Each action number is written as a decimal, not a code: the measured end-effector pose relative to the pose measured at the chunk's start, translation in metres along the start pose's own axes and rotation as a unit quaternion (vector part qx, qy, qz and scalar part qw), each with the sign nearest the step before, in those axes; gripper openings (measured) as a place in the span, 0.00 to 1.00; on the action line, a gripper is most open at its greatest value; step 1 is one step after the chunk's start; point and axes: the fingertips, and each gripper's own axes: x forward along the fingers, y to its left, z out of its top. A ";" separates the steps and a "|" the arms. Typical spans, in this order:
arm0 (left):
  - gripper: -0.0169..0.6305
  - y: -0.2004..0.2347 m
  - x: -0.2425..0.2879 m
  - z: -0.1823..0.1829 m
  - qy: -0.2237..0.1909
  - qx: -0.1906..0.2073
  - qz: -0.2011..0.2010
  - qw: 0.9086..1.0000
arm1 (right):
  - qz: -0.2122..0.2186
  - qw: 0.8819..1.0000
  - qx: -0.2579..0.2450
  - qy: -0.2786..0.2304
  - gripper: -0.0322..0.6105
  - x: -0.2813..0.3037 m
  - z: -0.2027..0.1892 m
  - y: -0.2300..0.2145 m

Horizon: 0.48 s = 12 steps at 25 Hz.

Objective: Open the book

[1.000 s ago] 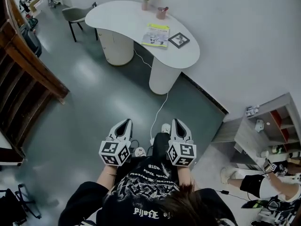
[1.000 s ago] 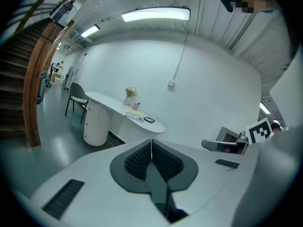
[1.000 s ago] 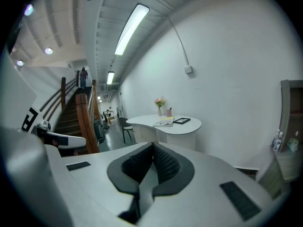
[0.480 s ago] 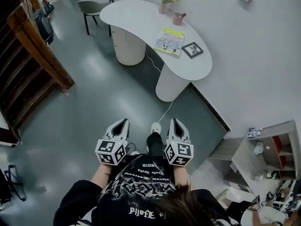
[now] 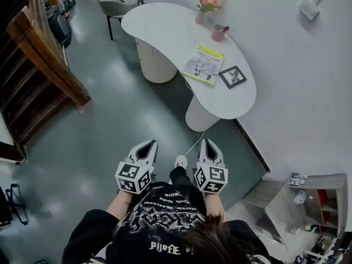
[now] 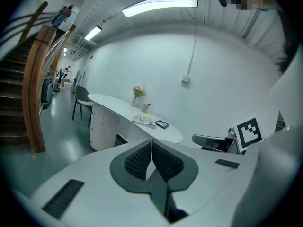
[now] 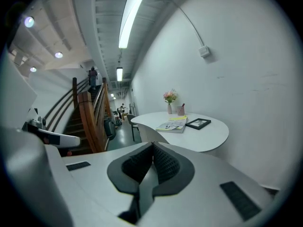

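Well ahead of the person, the book (image 5: 203, 65) lies closed and flat on the white table (image 5: 159, 26), its pale cover yellow-banded (print too small to read), beside a framed picture (image 5: 232, 76). Both the left gripper (image 5: 147, 145) and the right gripper (image 5: 209, 142) have their jaws together, empty.

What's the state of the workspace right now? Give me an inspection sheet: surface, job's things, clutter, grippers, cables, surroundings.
Surface: white curved table, mostly bare, on two round bases.
Job's things: book lies flat and shut near the table's front edge; nothing touches it.
Clutter: picture frame beside the book; vase of flowers and cup on the wall side.
Grippers: left gripper and right gripper both shut, empty, side by side, well short of the table.
Cables: white cable runs over the floor from the table's base towards the person's feet.
Surroundings: grey floor, wooden staircase, chair, shelf unit.
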 end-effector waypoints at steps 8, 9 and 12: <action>0.06 -0.004 0.080 0.021 0.003 -0.012 0.019 1.000 | 0.025 1.000 0.001 0.011 0.09 0.062 0.026 -0.048; 0.06 -0.007 0.090 0.023 0.003 -0.013 0.020 1.000 | 0.028 1.000 0.000 0.013 0.09 0.068 0.029 -0.054; 0.06 -0.013 0.117 0.027 0.006 -0.018 0.022 1.000 | 0.036 0.999 0.002 0.018 0.09 0.084 0.033 -0.071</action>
